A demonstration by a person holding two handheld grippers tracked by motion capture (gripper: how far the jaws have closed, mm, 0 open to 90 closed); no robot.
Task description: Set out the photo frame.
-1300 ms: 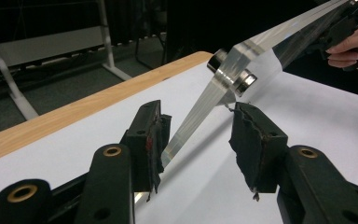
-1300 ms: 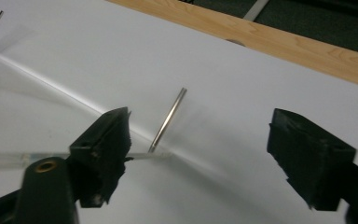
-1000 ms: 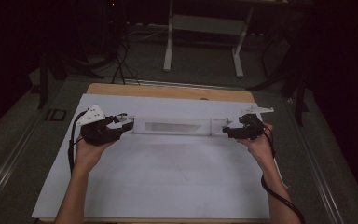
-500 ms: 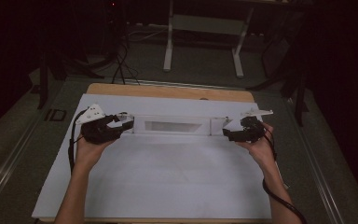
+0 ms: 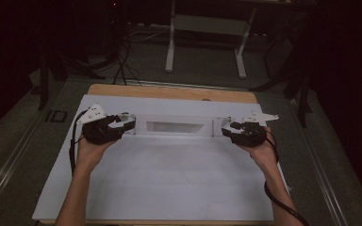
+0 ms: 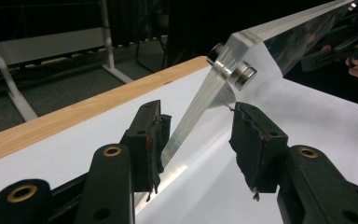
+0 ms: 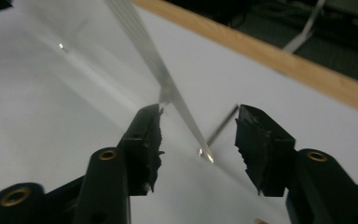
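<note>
A long clear plastic panel sits in the middle of the high view, a bit above the center. It stretches from side to side over a white sheet on a wooden table. A person has one tool at each end, likely because the panel is too long and bendy to lift safely from one side.

The left gripper is at the left end. In the left gripper view the panel's edge runs up between the two black jaws toward the upper right, past a shiny metal bolt. One pad seems to touch the edge, but I cannot tell if the jaws really squeeze it.

The right gripper is at the right end. Its jaws have just been closing, with the thin edge of the panel between them. There is a gap beside the far pad, so it is not pinching yet.

I see no box, cup or bowl here, so nothing is stored inside anything.
</note>
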